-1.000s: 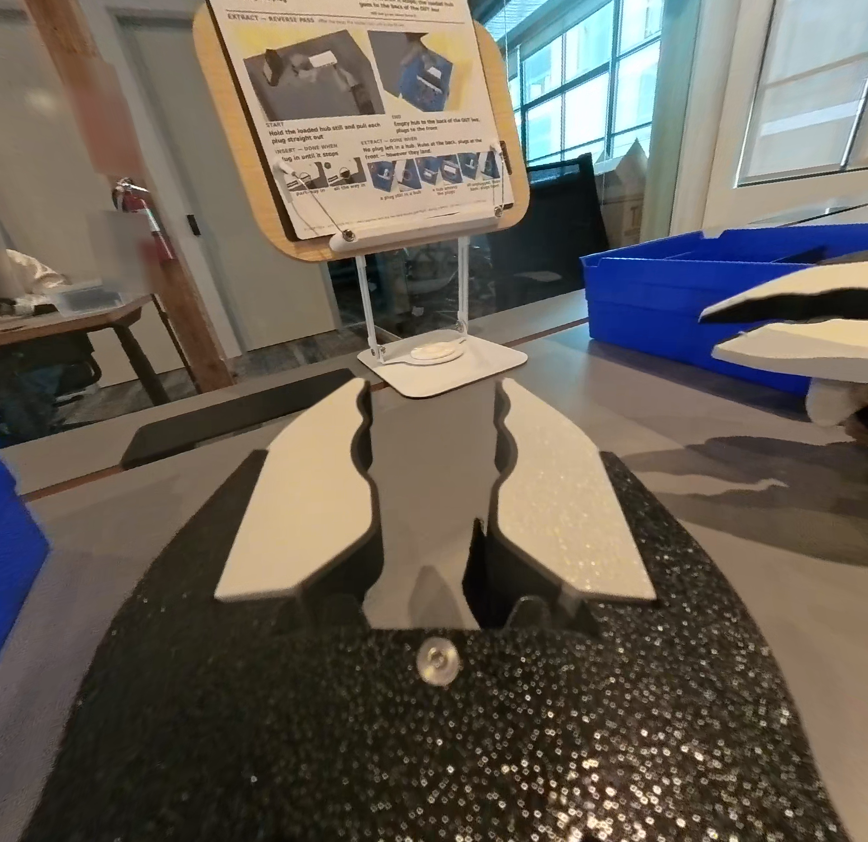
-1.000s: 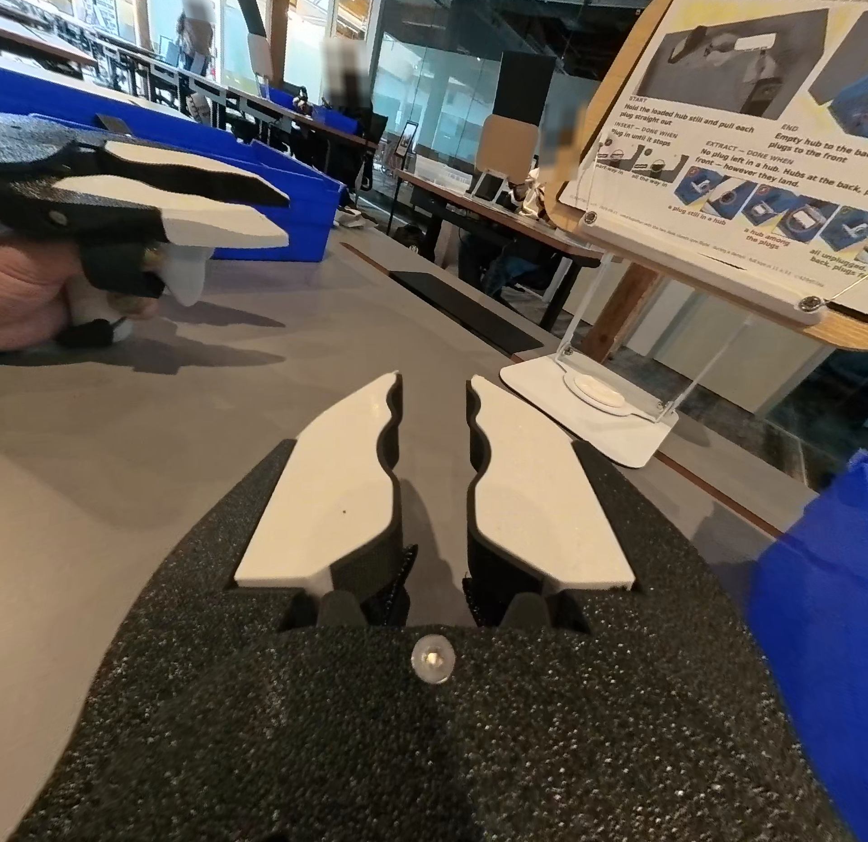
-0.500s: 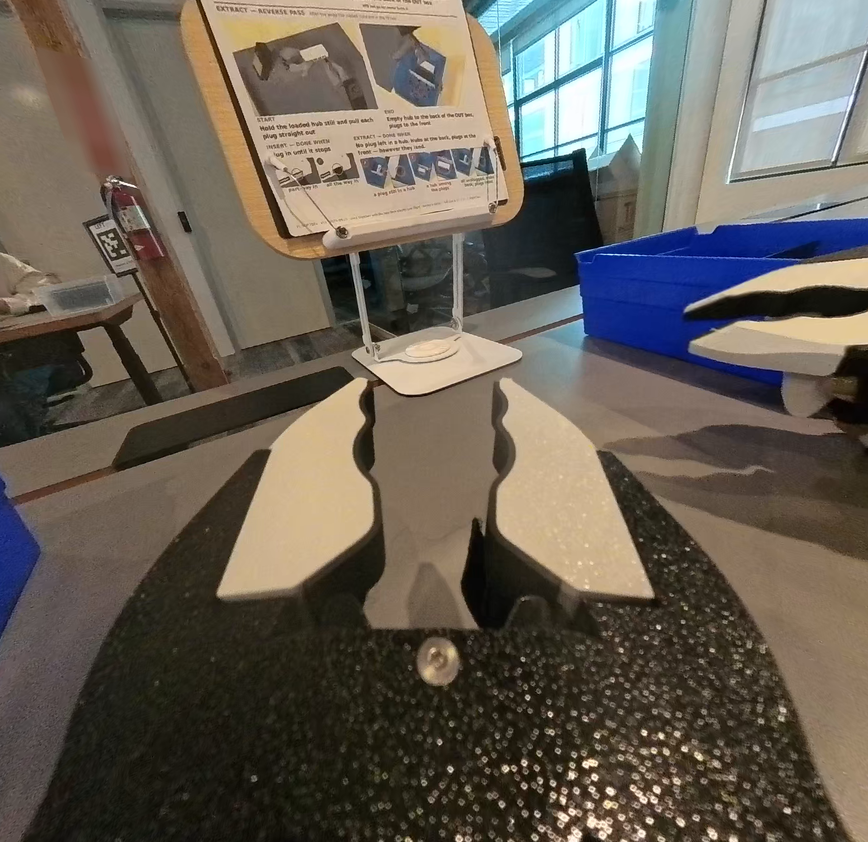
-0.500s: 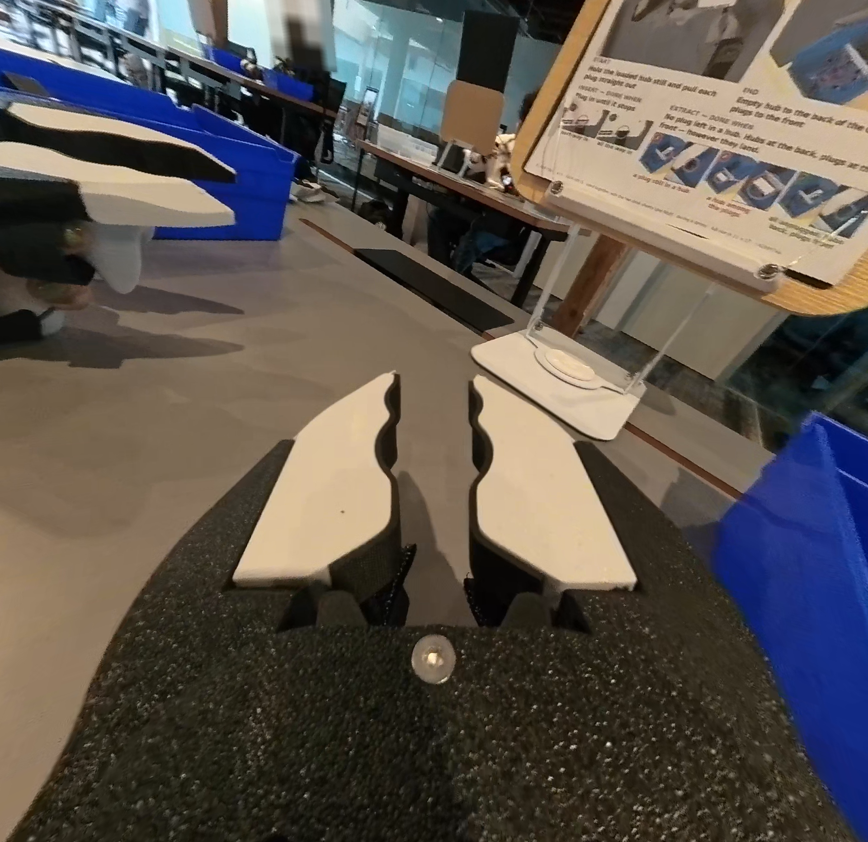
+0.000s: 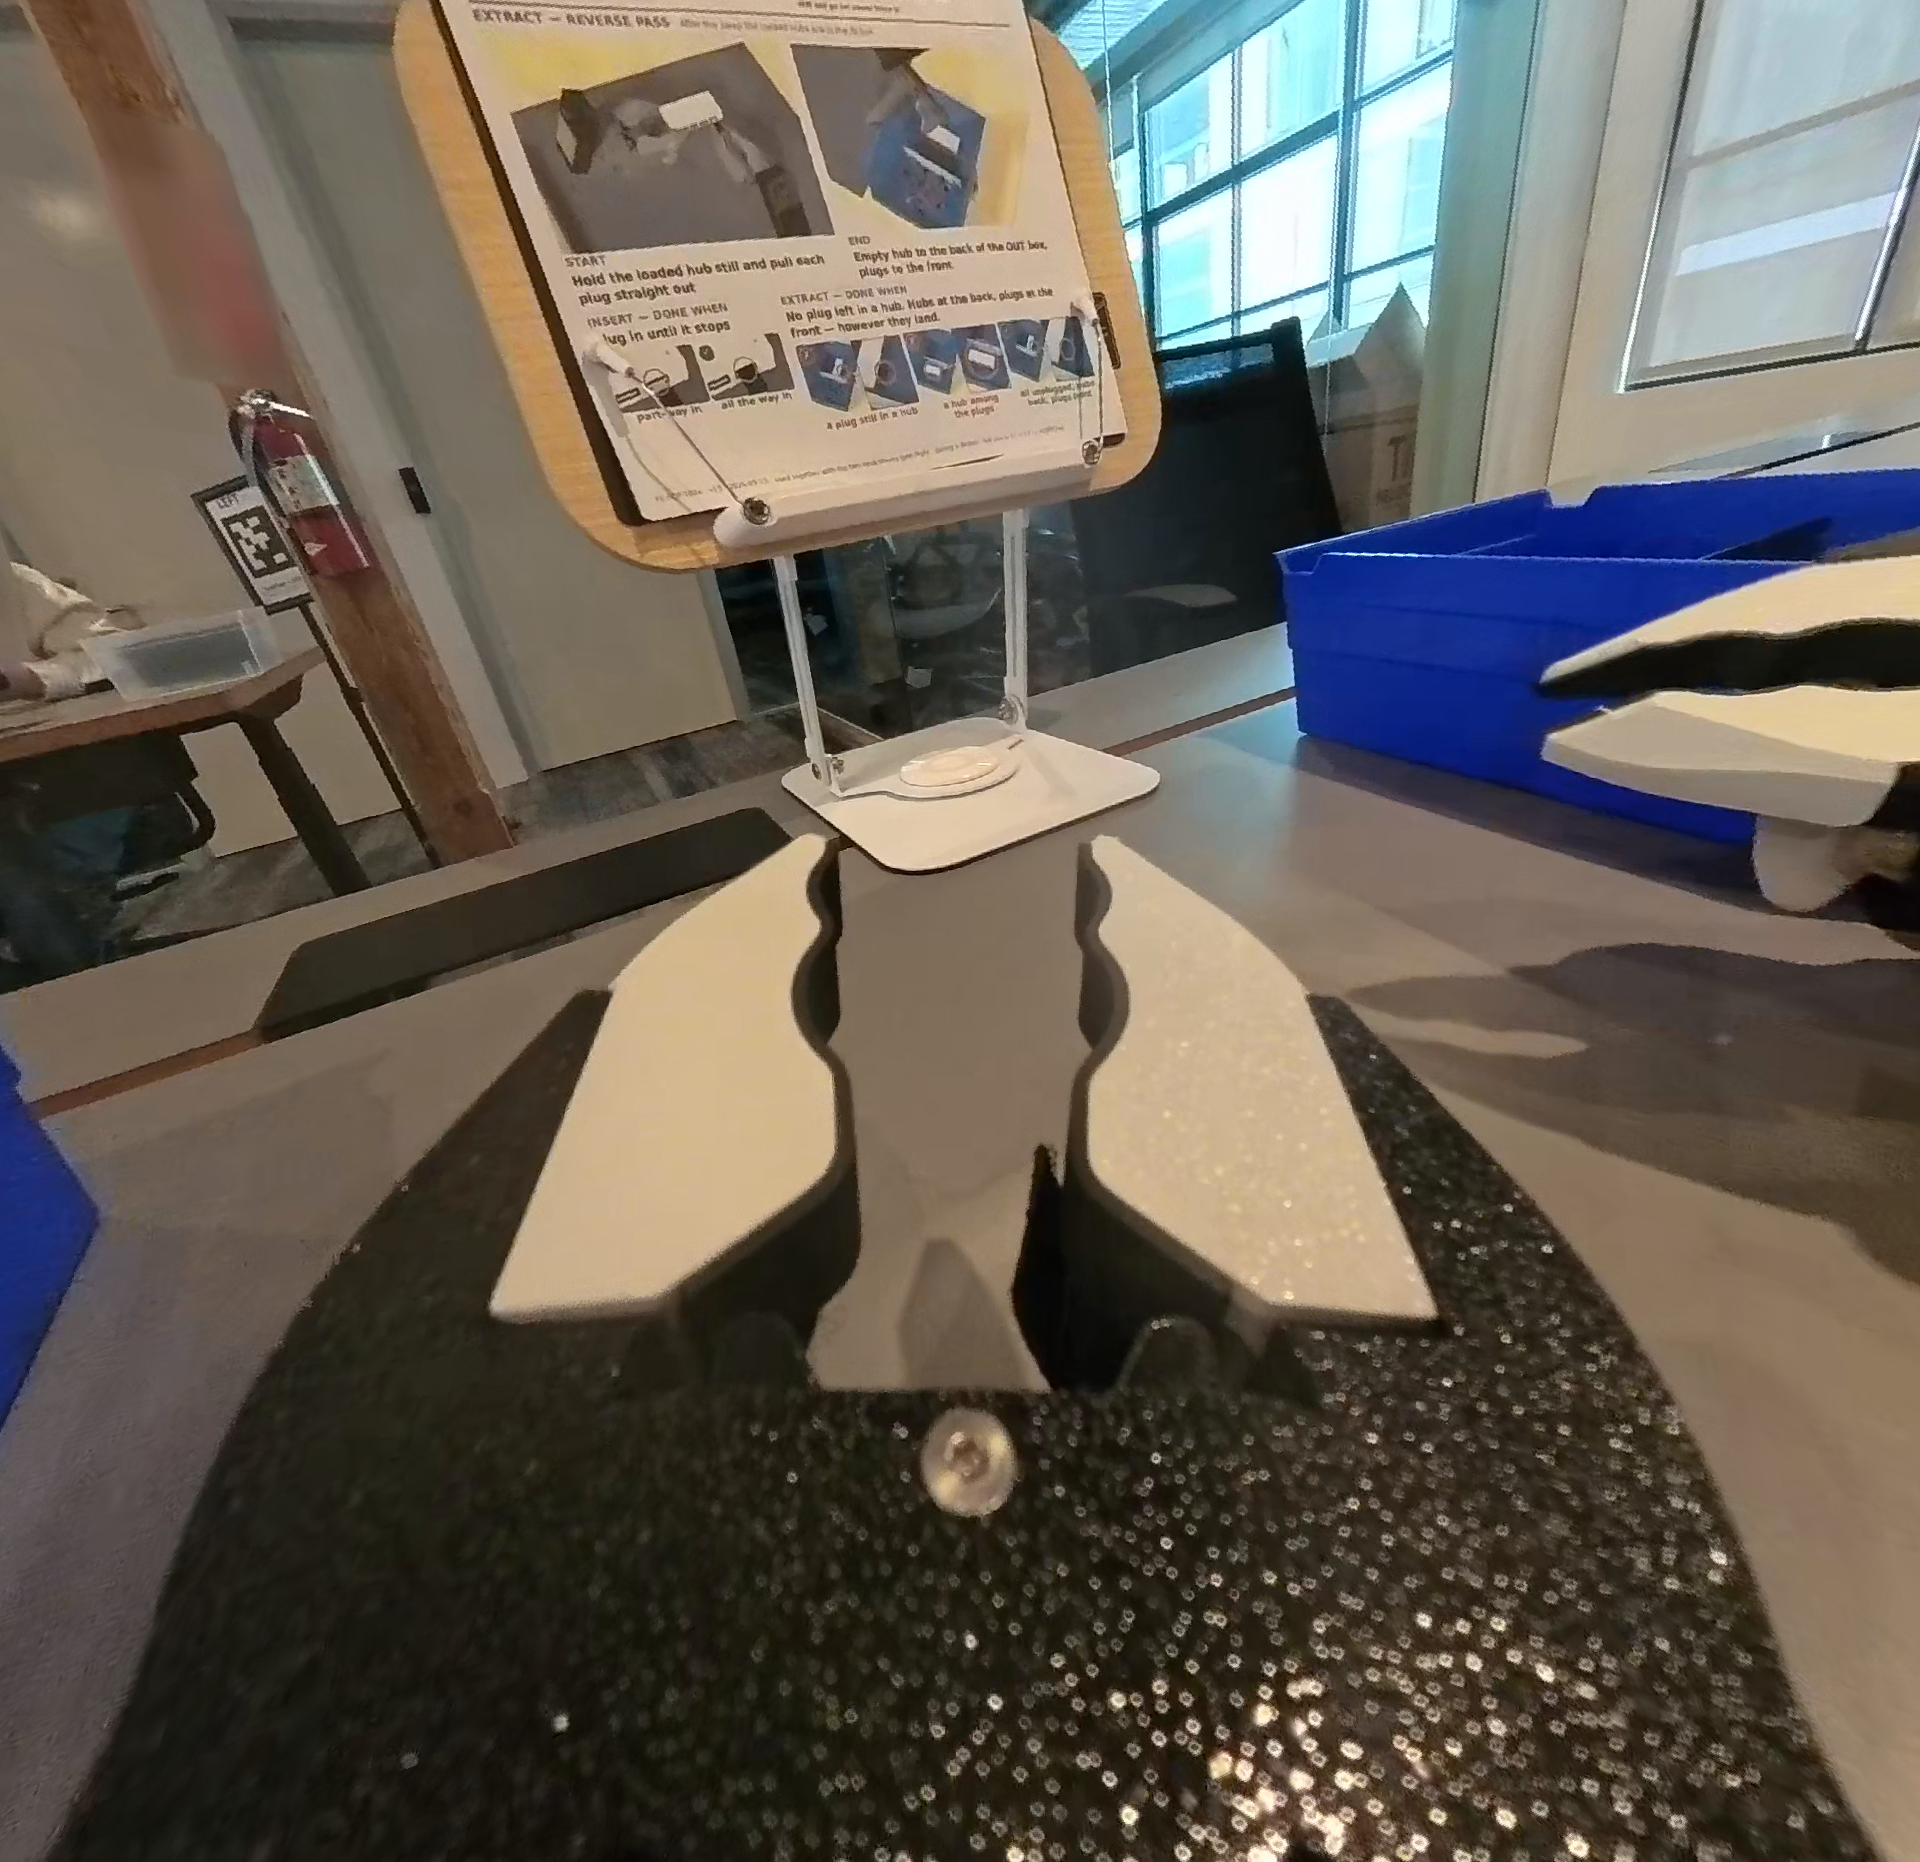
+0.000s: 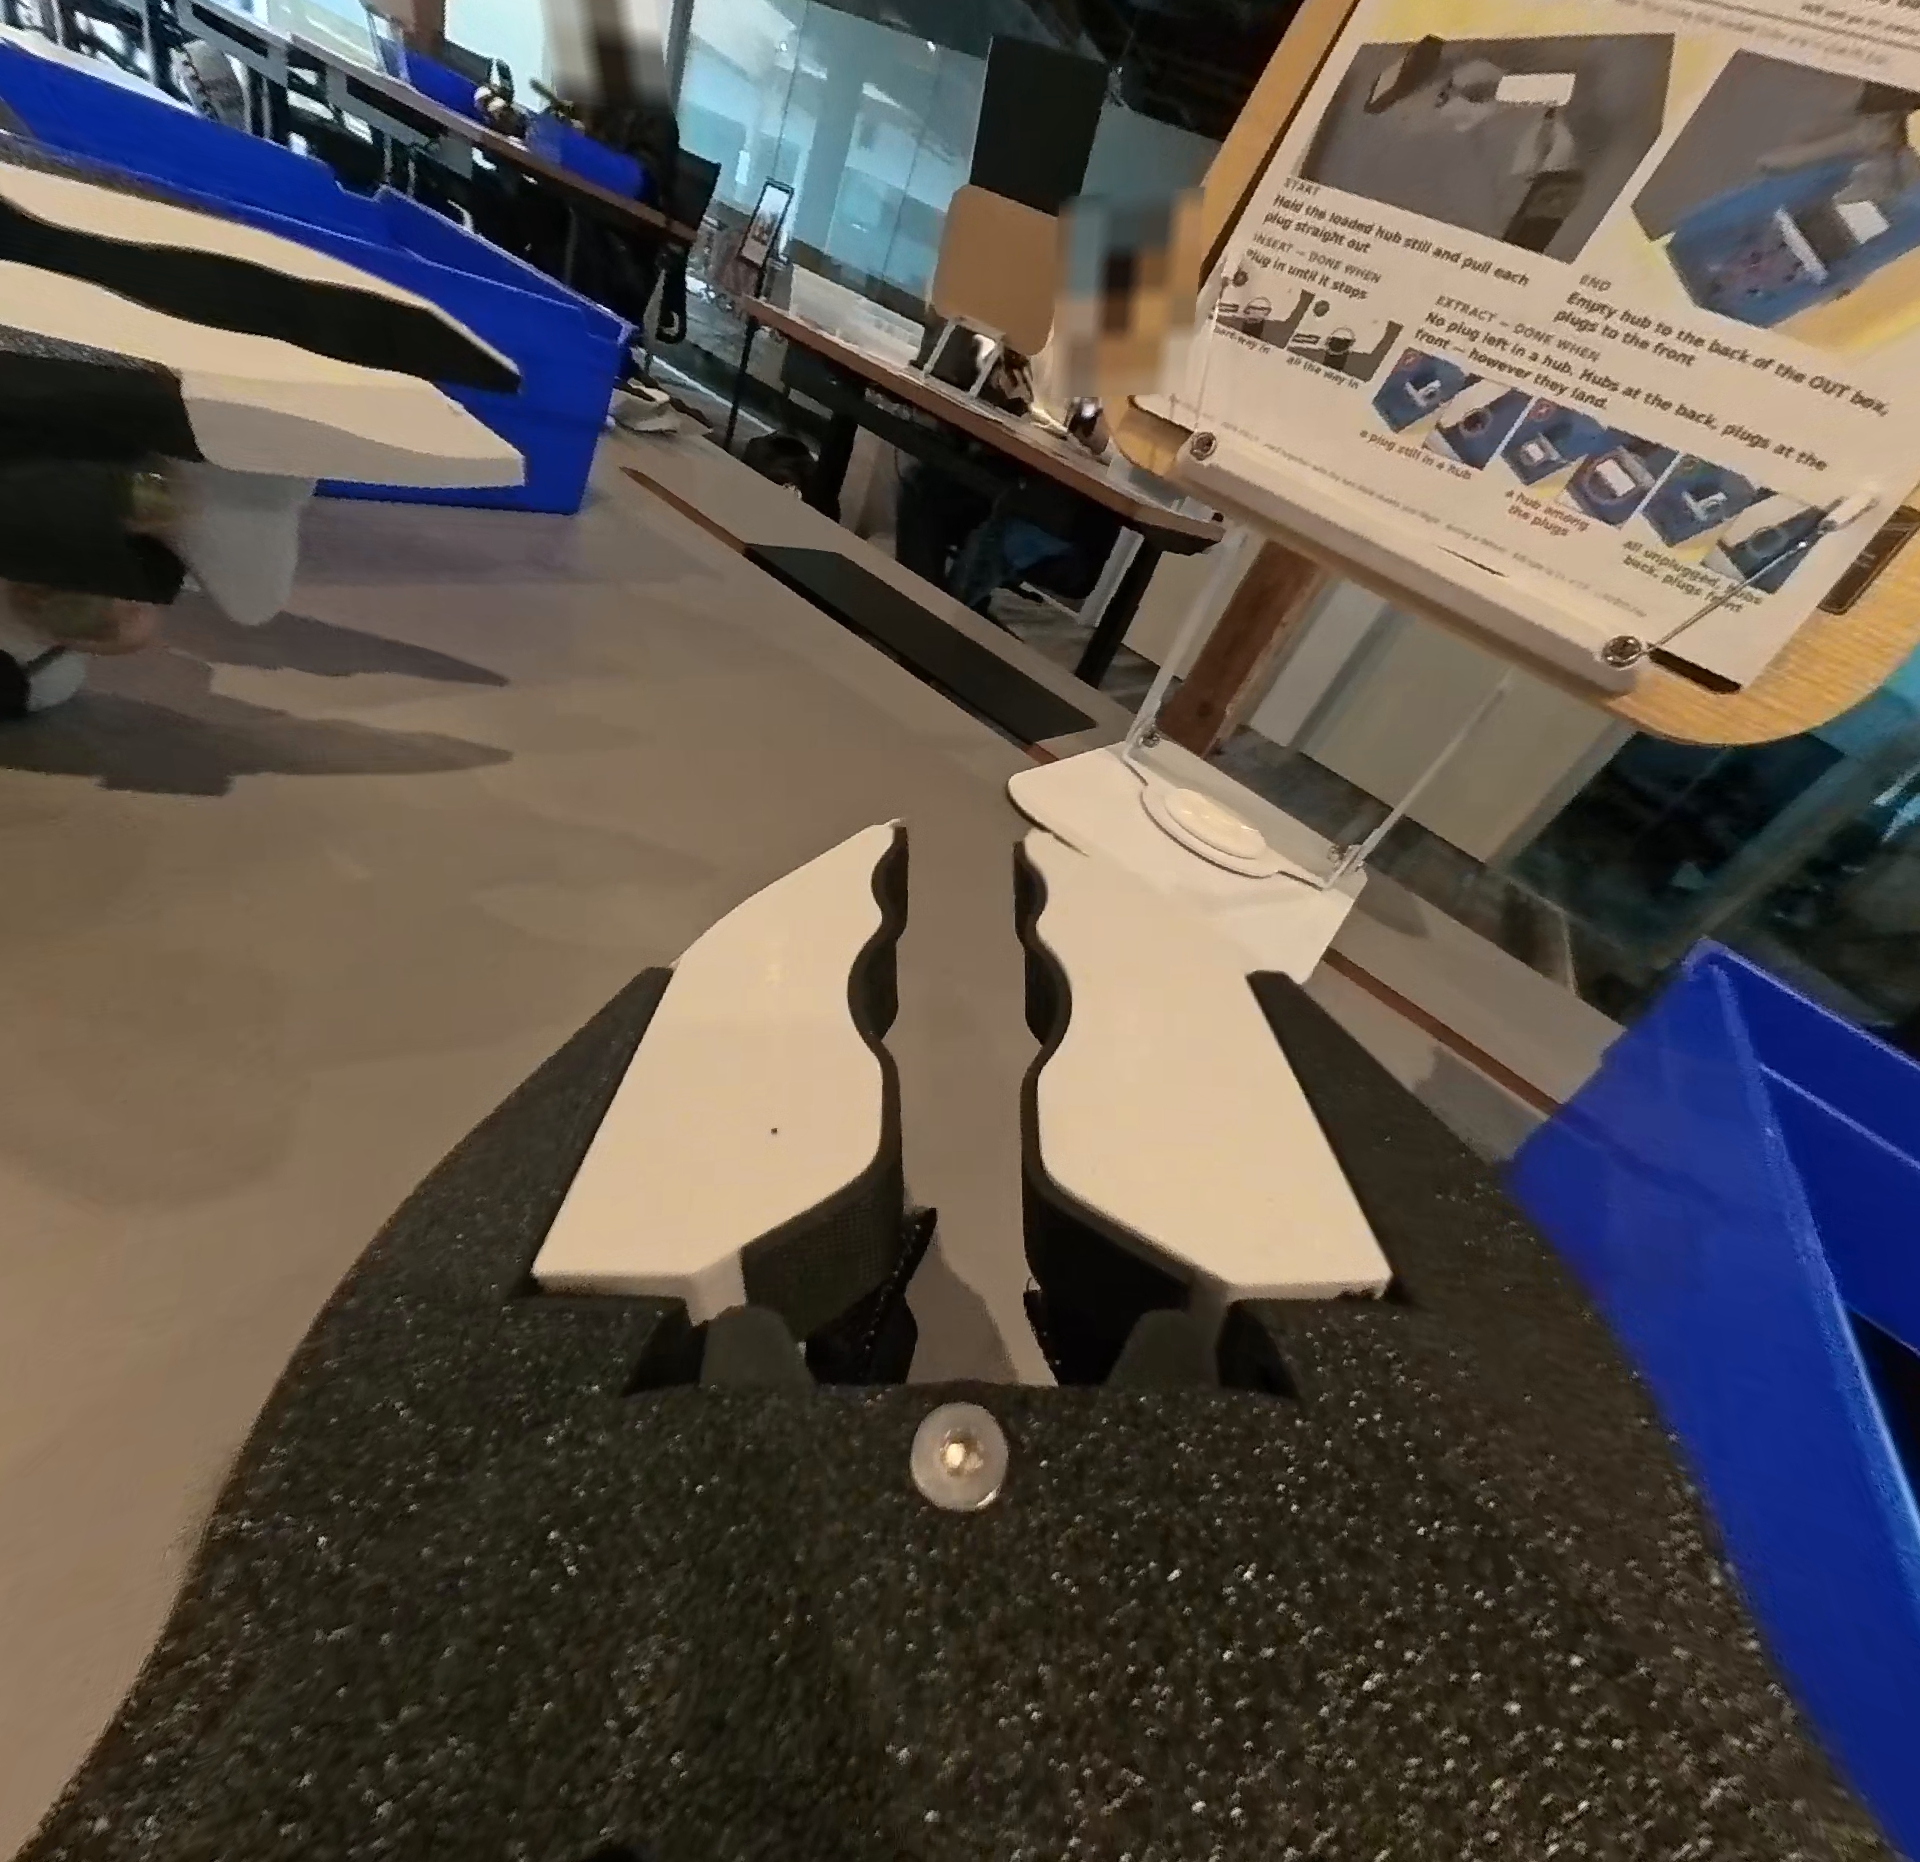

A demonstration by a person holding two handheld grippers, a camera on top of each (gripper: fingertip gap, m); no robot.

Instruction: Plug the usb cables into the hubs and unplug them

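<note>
No USB cable or hub shows in either view. My left gripper (image 5: 956,856) is open and empty, low over the grey table (image 5: 1455,939), pointing at the white base of an instruction stand. My right gripper (image 6: 958,836) is open with a narrower gap, empty, just short of the same base. Each gripper also shows in the other's view: the right gripper (image 5: 1558,716) at the right edge of the left wrist view, the left gripper (image 6: 516,420) at the left edge of the right wrist view. Both hover above the table, apart from each other.
An instruction board (image 5: 779,254) on a clear stand with a white base (image 5: 966,784) stands at the table's far edge; it also shows in the right wrist view (image 6: 1558,306). Blue bins sit at the right (image 5: 1455,669) and the left (image 5: 31,1189). A black strip (image 5: 520,908) lies near the far edge.
The right gripper has shifted toward the blue bin at its right, which now looks larger. The left gripper has crept slightly toward the stand. Neither gripper's jaws changed.
</note>
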